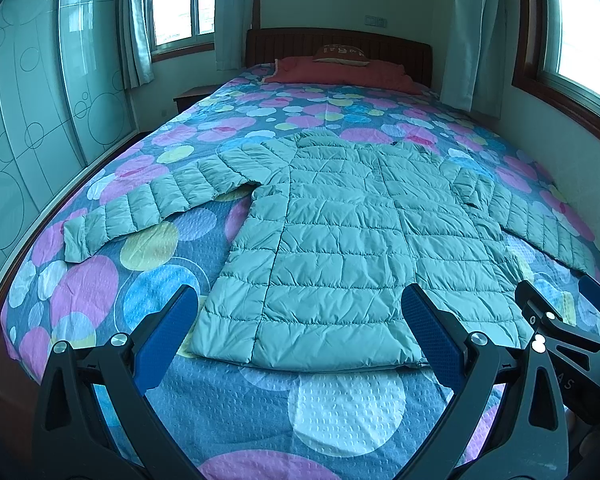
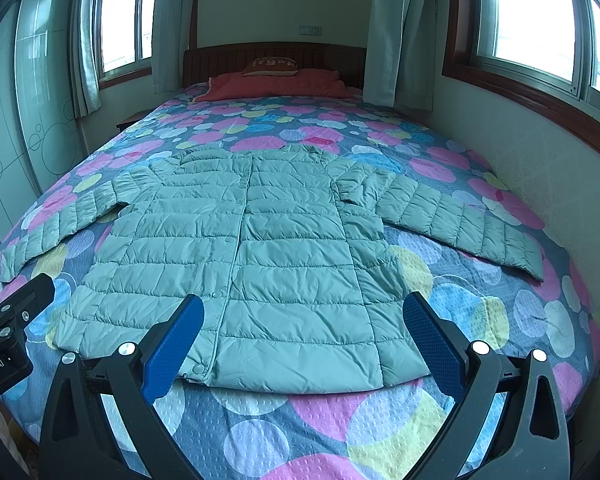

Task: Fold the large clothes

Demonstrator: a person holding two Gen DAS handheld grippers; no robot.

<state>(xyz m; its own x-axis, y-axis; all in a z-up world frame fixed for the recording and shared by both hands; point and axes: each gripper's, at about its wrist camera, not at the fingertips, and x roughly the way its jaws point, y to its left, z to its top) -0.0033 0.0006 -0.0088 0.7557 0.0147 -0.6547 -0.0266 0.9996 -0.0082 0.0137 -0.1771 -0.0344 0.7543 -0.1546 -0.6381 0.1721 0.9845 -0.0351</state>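
Observation:
A pale green quilted puffer jacket [image 1: 340, 232] lies flat, front up, on the bed with both sleeves spread out to the sides; it also shows in the right wrist view [image 2: 252, 256]. My left gripper [image 1: 300, 312] is open and empty, hovering above the hem's left part. My right gripper [image 2: 304, 320] is open and empty above the hem's right part. The right gripper's fingers [image 1: 540, 304] show at the right edge of the left wrist view, and the left gripper's fingers [image 2: 24, 300] at the left edge of the right wrist view.
The bed [image 1: 340, 408] has a quilt with coloured circles, red pillows [image 1: 340, 70] and a wooden headboard [image 1: 284, 46] at the far end. A glass-door wardrobe [image 1: 40, 120] stands at left. A wall with a window [image 2: 540, 20] runs close along the right.

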